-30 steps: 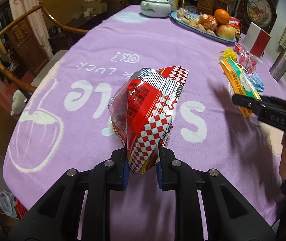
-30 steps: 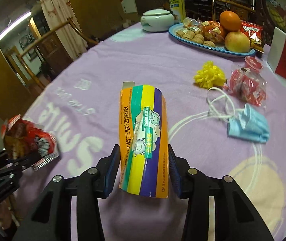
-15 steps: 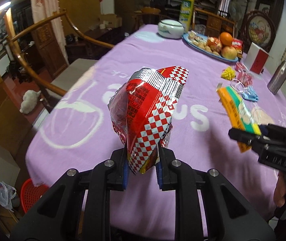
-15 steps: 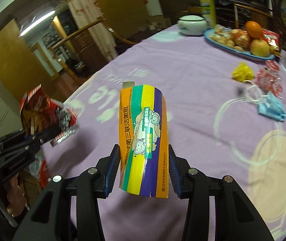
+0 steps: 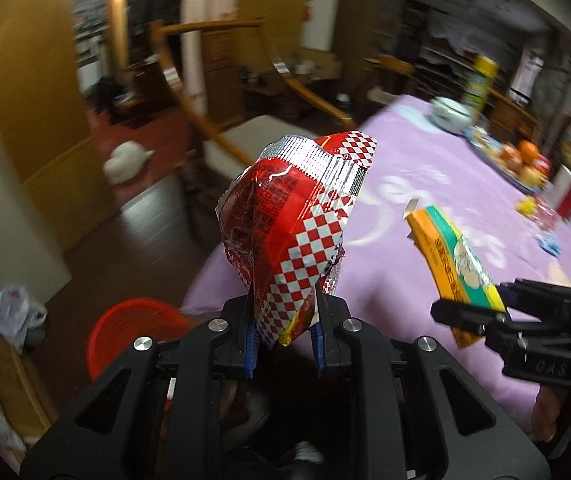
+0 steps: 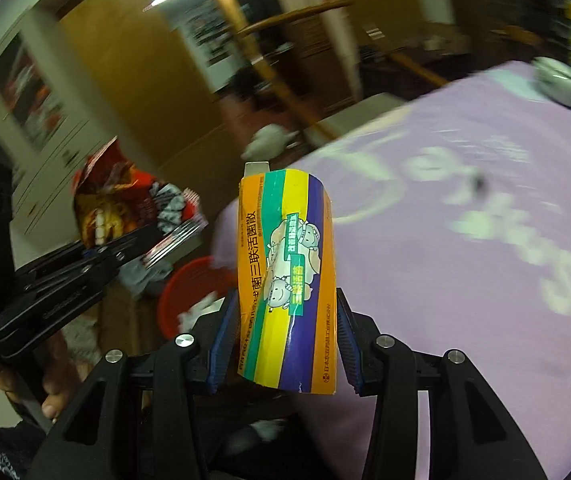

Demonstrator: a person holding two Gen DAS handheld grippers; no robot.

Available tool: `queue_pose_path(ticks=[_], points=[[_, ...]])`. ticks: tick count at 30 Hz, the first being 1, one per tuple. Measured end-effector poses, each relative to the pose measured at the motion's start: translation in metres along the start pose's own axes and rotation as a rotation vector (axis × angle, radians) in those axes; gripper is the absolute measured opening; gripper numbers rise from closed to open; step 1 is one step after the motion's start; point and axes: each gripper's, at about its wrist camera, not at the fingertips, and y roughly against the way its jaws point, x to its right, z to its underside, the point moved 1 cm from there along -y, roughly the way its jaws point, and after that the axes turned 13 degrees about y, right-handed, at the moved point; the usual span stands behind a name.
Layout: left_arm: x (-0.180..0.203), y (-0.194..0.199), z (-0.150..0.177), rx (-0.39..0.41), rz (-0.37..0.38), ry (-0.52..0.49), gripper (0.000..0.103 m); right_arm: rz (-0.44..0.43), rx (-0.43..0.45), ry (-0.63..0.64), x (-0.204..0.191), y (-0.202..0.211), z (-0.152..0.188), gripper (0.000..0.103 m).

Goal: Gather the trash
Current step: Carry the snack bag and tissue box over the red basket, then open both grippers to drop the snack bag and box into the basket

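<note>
Both grippers loaded, bin below-left.
My left gripper (image 5: 283,344) pinches the wrapper (image 5: 297,232); my right gripper (image 6: 283,344) clamps the carton (image 6: 285,276) upright. The red bin (image 5: 133,332) sits on the floor beside the table (image 5: 425,208), nearer my left.

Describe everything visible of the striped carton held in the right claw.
The striped carton is a flattened, slightly bowed cardboard box with lengthwise orange, green, yellow and purple bands, printed characters and a cartoon of two animals. A pale flap sticks up at its far end. It stands roughly upright, pinched near its lower end between the blue pads of the right claw, clear of the purple tablecloth. In the left wrist view it leans away from the claw.
</note>
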Motion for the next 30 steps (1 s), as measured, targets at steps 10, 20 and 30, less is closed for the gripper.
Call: queue_pose_path(ticks=[10, 20, 30], points=[[-0.176, -0.060, 0.019, -0.137, -0.236, 0.272, 0.022, -0.198, -0.260, 0.194, -0.116, -0.154, -0.024, 0.046], [-0.250, -0.134, 0.058, -0.360, -0.288, 0.419, 0.022, -0.256, -0.493, 0.207, -0.148, -0.283, -0.008, 0.046], [-0.267, -0.153, 0.066, -0.419, -0.343, 0.462, 0.026, -0.286, -0.541, 0.135, -0.150, -0.326, -0.002, 0.059]])
